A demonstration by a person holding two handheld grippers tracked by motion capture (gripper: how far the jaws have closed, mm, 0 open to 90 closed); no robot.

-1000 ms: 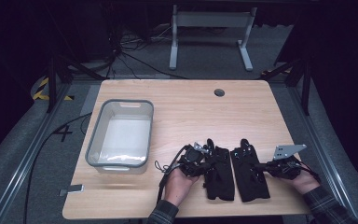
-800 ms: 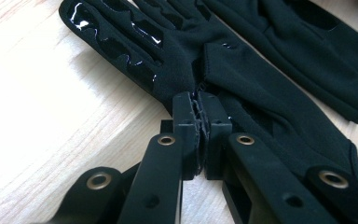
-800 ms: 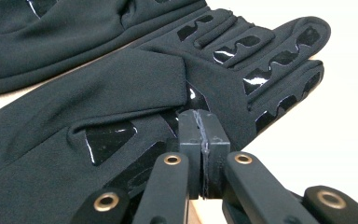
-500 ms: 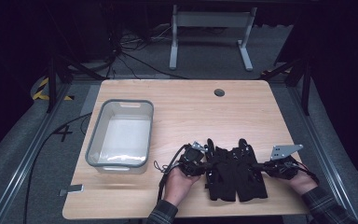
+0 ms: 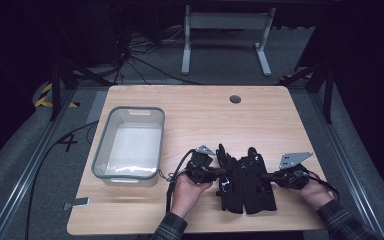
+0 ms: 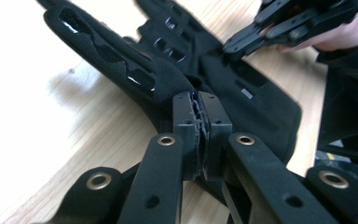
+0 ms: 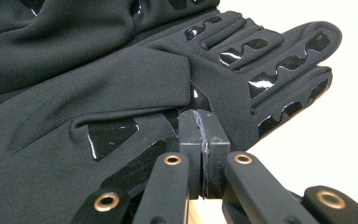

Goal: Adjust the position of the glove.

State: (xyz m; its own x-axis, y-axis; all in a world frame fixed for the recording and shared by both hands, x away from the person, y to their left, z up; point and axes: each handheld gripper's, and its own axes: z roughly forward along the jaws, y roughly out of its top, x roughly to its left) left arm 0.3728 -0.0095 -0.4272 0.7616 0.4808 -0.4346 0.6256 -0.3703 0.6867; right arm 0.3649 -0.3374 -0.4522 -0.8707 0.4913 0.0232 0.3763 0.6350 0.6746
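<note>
Two black gloves lie side by side near the table's front edge, fingers pointing away from the person. My left gripper (image 5: 223,173) (image 6: 199,100) is shut on the left glove (image 5: 228,187) (image 6: 121,65), with a fold of its edge pinched between the jaws. My right gripper (image 5: 263,176) (image 7: 201,116) is shut on the outer edge of the right glove (image 5: 256,192) (image 7: 261,60). The gloves touch along their inner sides. The left gripper view also shows the right glove (image 6: 261,100) and the right gripper (image 6: 228,44) beyond it.
A clear plastic bin (image 5: 98,155) with nothing in it stands on the left half of the wooden table (image 5: 205,120). A cable hole (image 5: 235,99) sits near the far edge. A small grey tab (image 5: 77,203) lies at the front left corner.
My right gripper has slid left with the right glove, closing the gap until it meets the left glove. The left gripper has kept still.
</note>
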